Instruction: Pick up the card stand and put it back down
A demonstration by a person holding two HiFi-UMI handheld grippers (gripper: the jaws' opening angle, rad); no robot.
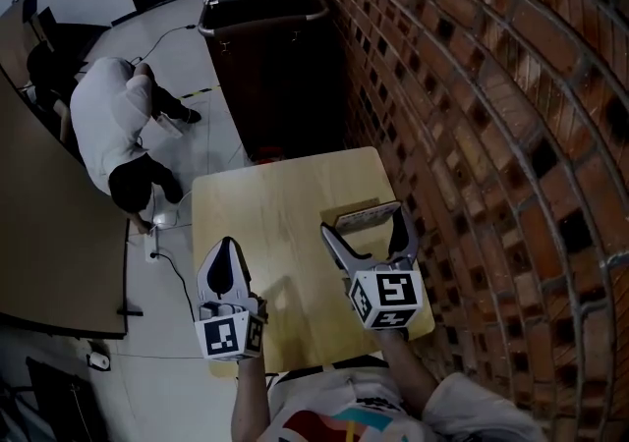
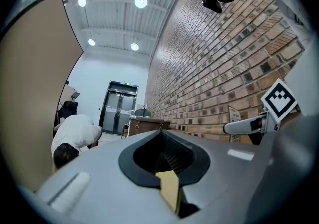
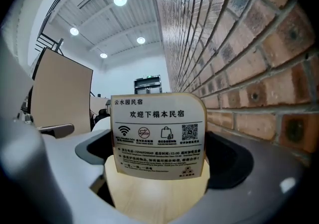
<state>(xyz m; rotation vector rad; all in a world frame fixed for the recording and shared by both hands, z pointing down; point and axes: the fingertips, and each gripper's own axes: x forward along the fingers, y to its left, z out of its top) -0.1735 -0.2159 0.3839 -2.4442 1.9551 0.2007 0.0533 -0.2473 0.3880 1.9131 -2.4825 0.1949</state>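
The card stand (image 1: 352, 217) is a small wooden board with a printed sign, upright on the wooden table (image 1: 265, 224) near its right side by the brick wall. In the right gripper view the card stand (image 3: 158, 136) fills the middle, its base on the tabletop. My right gripper (image 1: 363, 220) is open, with one finger on each side of the stand and a gap at both sides. My left gripper (image 1: 225, 268) hovers over the table's left front part with its jaws pressed together and nothing in them. From its own camera the left gripper (image 2: 162, 157) points along the table toward the room.
A brick wall (image 1: 472, 86) runs close along the table's right edge. A dark cart (image 1: 260, 27) stands beyond the table's far end. A person in a white top (image 1: 108, 126) crouches on the floor to the left, beside a wooden panel (image 1: 49, 234) and floor cables.
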